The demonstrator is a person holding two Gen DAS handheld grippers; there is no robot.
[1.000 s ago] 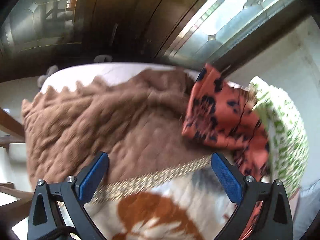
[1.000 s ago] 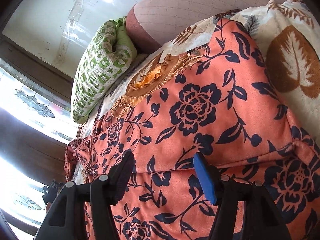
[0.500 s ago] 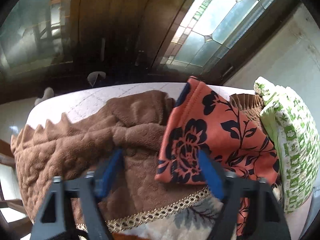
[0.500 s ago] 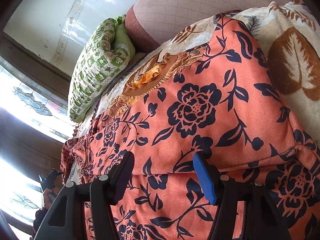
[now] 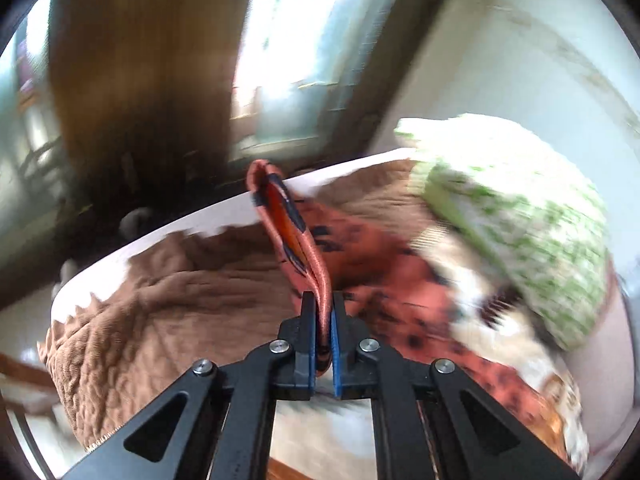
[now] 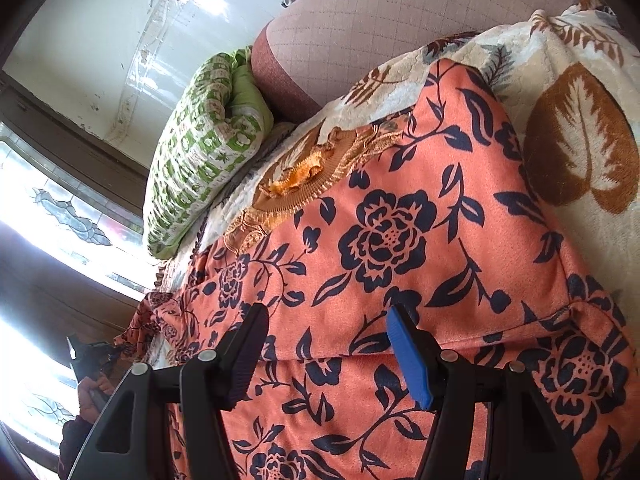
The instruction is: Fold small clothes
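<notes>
An orange garment with dark blue flowers (image 6: 384, 232) lies spread over the bed. My left gripper (image 5: 320, 300) is shut on one corner of the garment (image 5: 296, 236), and the pinched hem stands up from the jaws, lifted off the bedding. The left wrist view is blurred by motion. In the right wrist view, that left gripper (image 6: 90, 354) shows small at the far left edge with a hand behind it. My right gripper (image 6: 328, 320) stands open low over the near part of the garment, with a folded edge of the cloth running between its fingers.
A green patterned pillow (image 6: 200, 152) lies at the head of the bed by a pink quilted cushion (image 6: 400, 20). A brown fleece blanket (image 5: 160, 312) and a cream leaf-print blanket (image 6: 580, 140) cover the bed. Stained-glass windows (image 6: 60, 216) and dark woodwork (image 5: 140, 80) stand behind.
My left gripper went from wide open to shut on the garment's corner, then rose and rolled with it. The far end of the cloth has lifted. The right gripper has stayed put.
</notes>
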